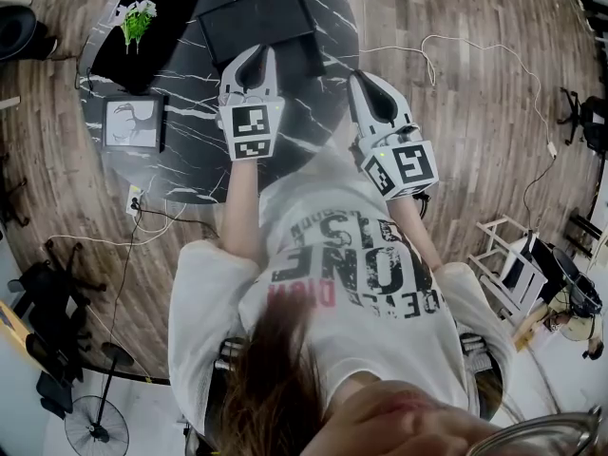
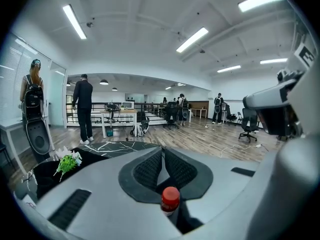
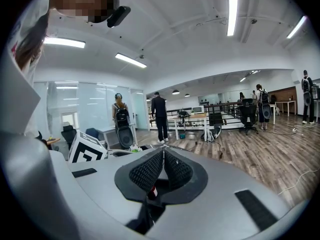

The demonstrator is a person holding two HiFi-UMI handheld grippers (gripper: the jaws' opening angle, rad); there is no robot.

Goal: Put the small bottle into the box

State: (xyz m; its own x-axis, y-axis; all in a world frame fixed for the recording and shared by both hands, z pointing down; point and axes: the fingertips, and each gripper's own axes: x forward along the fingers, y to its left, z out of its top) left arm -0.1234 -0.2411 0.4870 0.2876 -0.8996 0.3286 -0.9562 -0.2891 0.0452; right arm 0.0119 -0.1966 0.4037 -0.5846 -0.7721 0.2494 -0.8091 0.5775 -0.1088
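1. While the head view gives us the overall layout, it doesn't show the small bottle (image 2: pixel 170 200) at all. We just see the left gripper (image 1: pixel 253 57) and right gripper (image 1: pixel 369 82) held side by side in front of the person's torso, pointing away from the body over the near edge of the dark marbled surface (image 1: pixel 190 164).
2. Same view: a black box (image 1: pixel 252 12) sits on the surface right at the left gripper's tips. A green plant (image 1: pixel 138 19) lies on a black mat (image 1: pixel 176 3) to the box's left, and a small picture frame (image 1: pixel 133 122) sits closer to the person on that side.
3. The left gripper view is where the bottle turns up. It's upright, red cap on top, low in the gap behind the pads and close to the camera. The ribbed pads are pressed together ahead of it, so this gripper is closed at the tips. We can't tell whether the bottle is wedged in that gap or just standing underneath.
4. In the right gripper view the pads are together too, so that one's closed as well. A tiny red-and-white bit (image 3: pixel 151 191) peeks through the gap behind them, too small for us to say what it is.
5. Only the right gripper view catches the left gripper's marker cube (image 3: pixel 86 154), off to its left.
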